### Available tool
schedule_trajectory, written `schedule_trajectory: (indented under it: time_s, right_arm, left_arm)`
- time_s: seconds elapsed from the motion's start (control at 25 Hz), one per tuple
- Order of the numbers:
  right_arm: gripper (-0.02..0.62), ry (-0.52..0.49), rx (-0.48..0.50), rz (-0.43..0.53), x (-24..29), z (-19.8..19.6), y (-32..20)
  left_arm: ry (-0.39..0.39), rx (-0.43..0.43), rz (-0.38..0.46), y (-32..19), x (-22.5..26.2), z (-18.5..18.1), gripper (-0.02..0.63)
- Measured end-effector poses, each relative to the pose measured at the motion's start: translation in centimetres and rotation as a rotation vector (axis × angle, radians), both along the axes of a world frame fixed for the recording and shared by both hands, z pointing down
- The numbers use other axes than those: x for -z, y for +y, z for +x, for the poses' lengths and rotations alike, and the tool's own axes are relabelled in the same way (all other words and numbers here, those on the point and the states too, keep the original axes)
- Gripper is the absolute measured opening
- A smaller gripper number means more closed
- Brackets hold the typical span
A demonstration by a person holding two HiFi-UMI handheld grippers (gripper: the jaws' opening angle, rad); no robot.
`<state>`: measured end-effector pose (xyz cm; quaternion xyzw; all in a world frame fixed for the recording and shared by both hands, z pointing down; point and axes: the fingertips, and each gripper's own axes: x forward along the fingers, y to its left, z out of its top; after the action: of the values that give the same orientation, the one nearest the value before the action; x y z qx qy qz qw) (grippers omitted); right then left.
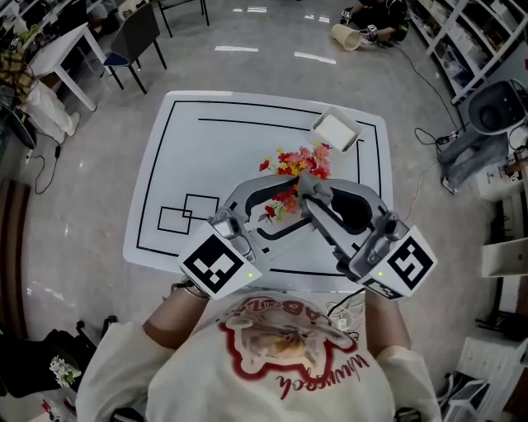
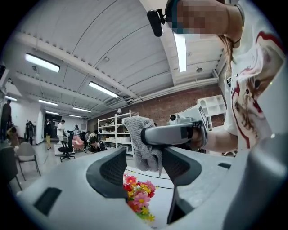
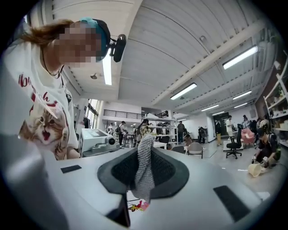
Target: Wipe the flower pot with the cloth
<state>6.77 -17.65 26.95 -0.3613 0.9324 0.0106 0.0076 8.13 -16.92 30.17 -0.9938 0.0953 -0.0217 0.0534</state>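
A white square flower pot (image 1: 336,130) sits at the table's far right. A bunch of red, pink and yellow flowers (image 1: 299,166) spreads from it toward me and also shows below my jaws (image 2: 139,195). I cannot tell whether the stems stand in the pot. Both grippers are held level above the table and cross over the flowers. My right gripper (image 1: 309,191) (image 3: 145,157) is shut on a grey knitted cloth (image 3: 145,173), which hangs from its jaws. My left gripper (image 1: 289,206) (image 2: 144,157) is open, and the cloth (image 2: 143,143) hangs just beyond its fingertips, untouched by its pads.
The white table (image 1: 198,148) carries black outline markings, with two small squares (image 1: 186,214) at its left. Black chairs (image 1: 136,41) and a white desk (image 1: 62,53) stand at the far left. Shelving (image 1: 478,33), cables (image 1: 433,136) and a person seated on the floor (image 1: 375,21) are at the right.
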Motion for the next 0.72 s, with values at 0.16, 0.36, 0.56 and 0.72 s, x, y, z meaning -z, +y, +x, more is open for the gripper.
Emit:
schedule_trajectory:
  time_s: [0.16,0.36,0.56,0.72]
  right_arm:
    - [0.064,0.059,0.003,-0.015,-0.6,-0.8,-0.3]
    - [0.064,0.083,-0.005,-0.052,-0.9,-0.6,-0.9]
    - [0.064,0.071,0.02,-0.08,-0.9,-0.8,-0.9]
    - [0.091,0.021,0.073,-0.077,-0.6,-0.5,-0.3]
  left_arm:
    - [-0.055,0.07,0.096,-1.0,0.0,-0.3,0.232]
    - [-0.062,0.139,0.17,-1.3,0.1,-0.2,0.226]
    - [-0.054,0.131,0.187,-0.6,0.1,0.0,0.14]
    - [-0.011,0.089,0.176,-0.2,0.4,-0.1,0.067]
